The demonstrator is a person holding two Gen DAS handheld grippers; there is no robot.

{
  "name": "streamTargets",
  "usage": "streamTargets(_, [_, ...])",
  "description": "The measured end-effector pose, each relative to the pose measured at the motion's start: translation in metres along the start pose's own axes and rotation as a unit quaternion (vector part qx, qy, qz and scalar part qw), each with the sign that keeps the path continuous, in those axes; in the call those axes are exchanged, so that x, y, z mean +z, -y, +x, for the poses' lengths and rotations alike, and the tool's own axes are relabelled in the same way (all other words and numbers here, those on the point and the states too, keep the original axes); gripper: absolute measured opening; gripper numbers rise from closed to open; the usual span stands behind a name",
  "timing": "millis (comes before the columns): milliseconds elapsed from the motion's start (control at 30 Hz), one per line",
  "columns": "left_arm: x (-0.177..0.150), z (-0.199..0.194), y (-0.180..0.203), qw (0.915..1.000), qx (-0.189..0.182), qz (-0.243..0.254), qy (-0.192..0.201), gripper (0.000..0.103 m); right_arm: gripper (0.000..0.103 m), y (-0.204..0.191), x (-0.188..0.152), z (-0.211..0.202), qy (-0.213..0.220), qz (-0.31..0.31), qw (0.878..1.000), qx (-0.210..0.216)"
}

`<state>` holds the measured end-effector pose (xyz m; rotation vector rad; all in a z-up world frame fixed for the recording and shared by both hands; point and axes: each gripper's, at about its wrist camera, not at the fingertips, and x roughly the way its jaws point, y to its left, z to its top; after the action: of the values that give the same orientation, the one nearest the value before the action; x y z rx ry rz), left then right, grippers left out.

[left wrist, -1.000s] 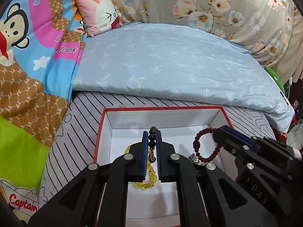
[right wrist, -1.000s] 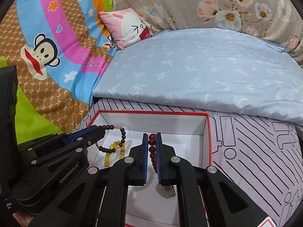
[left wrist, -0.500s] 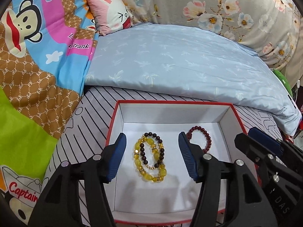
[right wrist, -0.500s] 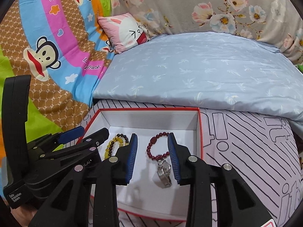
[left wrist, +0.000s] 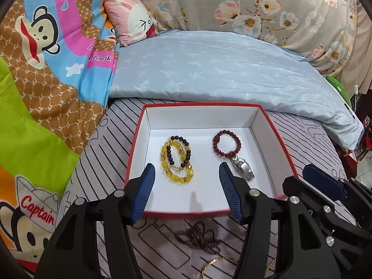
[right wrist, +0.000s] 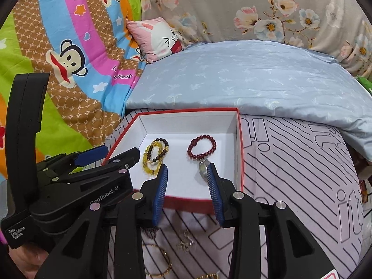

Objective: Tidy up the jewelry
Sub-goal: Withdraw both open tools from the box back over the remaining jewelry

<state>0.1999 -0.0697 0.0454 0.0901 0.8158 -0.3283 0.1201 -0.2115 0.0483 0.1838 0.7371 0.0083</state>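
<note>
A red box with a white inside sits on the striped sheet. In it lie a yellow bead bracelet with a dark bead bracelet on top, a red bead bracelet, and a silver watch. My left gripper is open and empty above the box's near edge. My right gripper is open and empty above the near right part of the box. A dark chain and gold bangles lie on the sheet in front of the box.
A light blue quilt lies behind the box. A cartoon monkey blanket covers the left side. A pink pillow and a floral cover are at the back. A small gold chain lies near the bangles.
Both grippers opened, letting the dark bead bracelet and the red bead bracelet drop into the box, then pulled back toward the box's near edge.
</note>
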Motion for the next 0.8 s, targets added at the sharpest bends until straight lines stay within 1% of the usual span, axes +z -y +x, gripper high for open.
streamTargets(200, [-0.017, -0.018, 0.001, 1.0000, -0.006, -0.006, -0.004, 0.054, 0.035, -0.004, -0.019, -0.021, -0.001, 0.003, 1.000, 0.001])
streamTargets(467, [-0.041, -0.038, -0.003, 0.9998, -0.010, -0.016, -0.009, 0.054, 0.035, -0.003, -0.052, -0.045, -0.008, 0.009, 1.000, -0.012])
streamTargets(633, [-0.060, -0.045, -0.010, 0.9994, -0.010, -0.027, -0.019, 0.054, 0.035, 0.003, -0.076, -0.057, -0.020, 0.013, 0.999, -0.021])
streamTargets(800, [-0.088, -0.047, -0.016, 0.9989, -0.008, -0.028, -0.038, 0.054, 0.035, 0.010, -0.096, -0.066, -0.034, 0.021, 0.999, -0.024])
